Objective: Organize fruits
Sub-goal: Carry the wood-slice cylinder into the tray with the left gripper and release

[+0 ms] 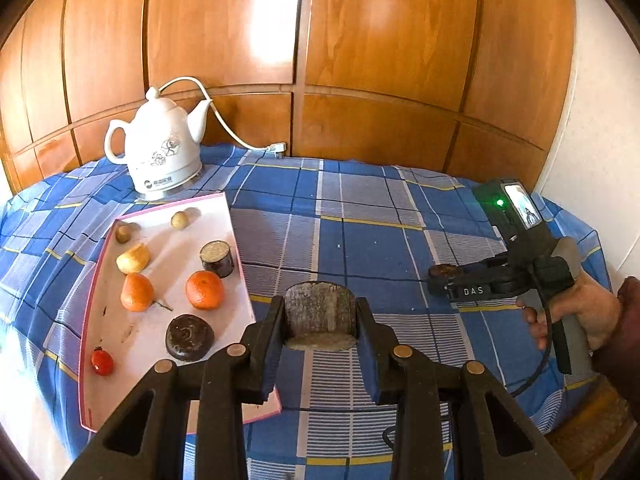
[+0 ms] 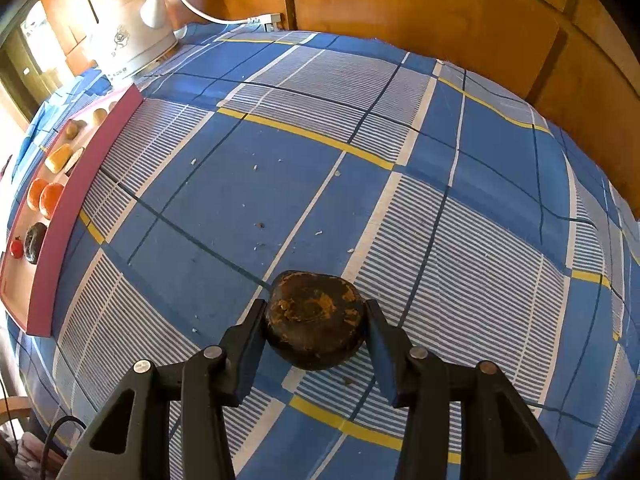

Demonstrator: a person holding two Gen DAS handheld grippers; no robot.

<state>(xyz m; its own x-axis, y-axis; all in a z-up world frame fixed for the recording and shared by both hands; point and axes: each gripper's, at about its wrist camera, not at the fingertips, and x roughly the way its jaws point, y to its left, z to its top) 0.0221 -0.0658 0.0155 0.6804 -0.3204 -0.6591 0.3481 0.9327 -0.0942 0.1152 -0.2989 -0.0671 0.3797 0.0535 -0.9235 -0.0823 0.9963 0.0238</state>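
Blue plaid cloth [image 2: 480, 240], pink-rimmed tray [image 1: 236, 240]

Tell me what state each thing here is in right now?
Left gripper: shut on cut cylinder piece, lifted.
Right gripper: shut on dark round fruit.
Pink tray: holding fruit, not full.
Kettle: upright, lid on.
Kettle's plug: lying loose.

Wood-panelled room with a table under a blue checked cloth.

Glossy orange-brown wooden panels [image 1: 360, 60] fill the wall behind the table [image 1: 360, 216], divided by dark vertical and horizontal grooves; a bright patch of light reflects off one upper panel. A white wall [image 1: 600, 120] adjoins them on the right. The cloth is blue plaid with white striped squares and thin yellow lines. A white kettle [image 1: 158, 148] stands at the table's far left corner, its cord [image 1: 240, 136] trailing to the wall.
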